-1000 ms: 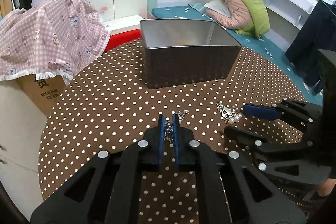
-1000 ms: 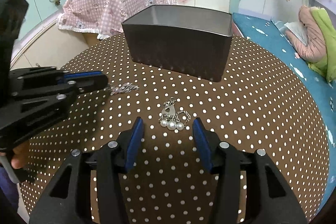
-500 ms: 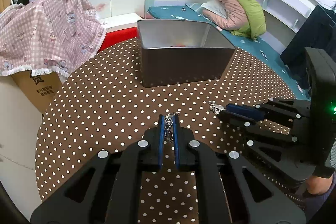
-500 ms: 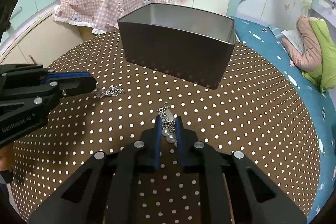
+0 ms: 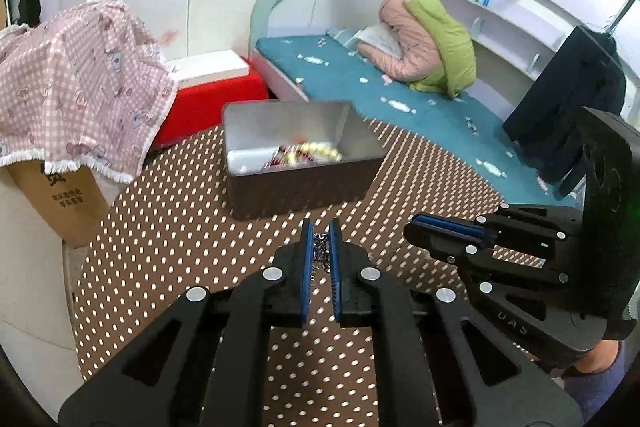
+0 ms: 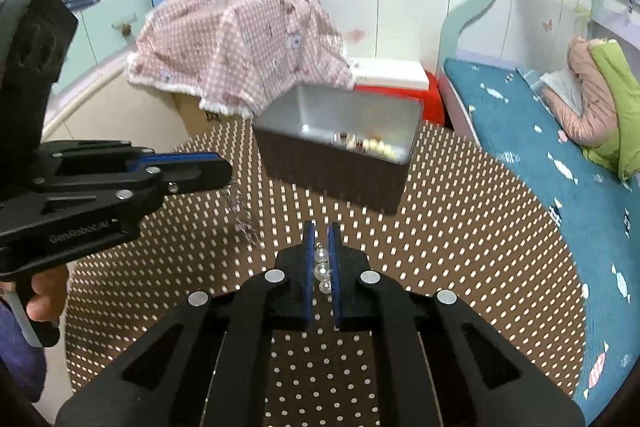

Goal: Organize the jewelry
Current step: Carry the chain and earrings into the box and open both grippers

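We noted left claw clamped on silver chain, right claw pinching pearl piece, both above tabletop, near tin box.

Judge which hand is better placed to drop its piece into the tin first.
Probably left. The left gripper, shut on the silver chain, looks nearer the tin than the right gripper, which holds the pearl piece.
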The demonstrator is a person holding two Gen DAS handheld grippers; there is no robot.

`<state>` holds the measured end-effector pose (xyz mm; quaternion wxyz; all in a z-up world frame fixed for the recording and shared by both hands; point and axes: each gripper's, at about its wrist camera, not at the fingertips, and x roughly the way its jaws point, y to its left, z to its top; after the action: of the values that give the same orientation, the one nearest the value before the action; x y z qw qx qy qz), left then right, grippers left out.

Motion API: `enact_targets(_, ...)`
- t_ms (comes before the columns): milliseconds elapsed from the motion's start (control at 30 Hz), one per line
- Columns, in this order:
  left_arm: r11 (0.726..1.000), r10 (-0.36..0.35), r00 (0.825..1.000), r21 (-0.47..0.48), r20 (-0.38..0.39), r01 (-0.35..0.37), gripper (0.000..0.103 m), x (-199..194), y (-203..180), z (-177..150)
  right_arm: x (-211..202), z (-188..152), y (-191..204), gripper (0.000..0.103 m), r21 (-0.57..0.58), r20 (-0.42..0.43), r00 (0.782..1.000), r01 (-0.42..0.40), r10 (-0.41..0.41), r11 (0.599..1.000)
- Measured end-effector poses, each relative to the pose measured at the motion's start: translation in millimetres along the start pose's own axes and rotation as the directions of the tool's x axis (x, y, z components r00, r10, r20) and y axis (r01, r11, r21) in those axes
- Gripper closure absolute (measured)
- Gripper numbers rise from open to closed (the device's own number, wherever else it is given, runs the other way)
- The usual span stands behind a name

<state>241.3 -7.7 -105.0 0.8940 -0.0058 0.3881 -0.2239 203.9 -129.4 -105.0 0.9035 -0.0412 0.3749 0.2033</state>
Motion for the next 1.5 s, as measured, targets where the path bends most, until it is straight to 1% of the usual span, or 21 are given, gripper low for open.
enact_targets(233, 0.999, -0.015, 0.998, 0.035, 0.069, 0.012, 0.095, -29, -15, 35, -20, 27, -6, 0.097, 0.001, 0.064, 0.998, -0.019, 0.019, 1.0)
enact_targets(400, 0.997, -0.003, 0.994, 0.071, 0.111, -0.005, 0.095, -41, -24, 69, -33, 54, -9, 0.097, -0.012, 0.119, 0.993, -0.018, 0.019, 1.0)
enact_targets(600, 0.998, 0.018, 0.991, 0.065, 0.13, -0.027, 0.095, -38, -17, 103, -41, 87, -16, 0.097, -0.017, 0.18, 0.984, -0.005, 0.008, 1.0)
enact_targets(767, 0.999, 0.013, 0.993, 0.041, 0.117, -0.018, 0.095, -19, -4, 123, -30, 102, -18, 0.097, -0.018, 0.194, 0.981, -0.003, 0.007, 1.0)
enact_targets(967, 0.999, 0.026, 0.998, 0.017, 0.057, -0.027, 0.095, 22, 12, 121, -4, 105, -23, 0.097, 0.002, 0.17, 0.985, -0.02, 0.019, 1.0)
enact_targets(1233, 0.999, 0.038, 0.998, -0.016, -0.041, -0.038, 0.095, 76, 35, 101, 33, 98, -30, 0.097, 0.034, 0.108, 0.994, -0.036, 0.032, 0.999)
enact_targets(1333, 0.998, 0.056, 0.997, -0.018, -0.056, -0.057, 0.094, 86, 41, 95, 45, 94, -31, 0.097, 0.039, 0.084, 0.996, -0.039, 0.036, 0.998)
enact_targets(1433, 0.998, 0.058, 0.996, -0.018, -0.064, -0.059, 0.094, 92, 43, 91, 54, 90, -32, 0.097, 0.046, 0.062, 0.997, -0.043, 0.04, 0.998)
enact_targets(1500, 0.997, 0.075, 0.995, -0.006, -0.069, -0.076, 0.094, 94, 44, 89, 58, 90, -33, 0.097, 0.052, 0.052, 0.998, -0.045, 0.042, 0.998)
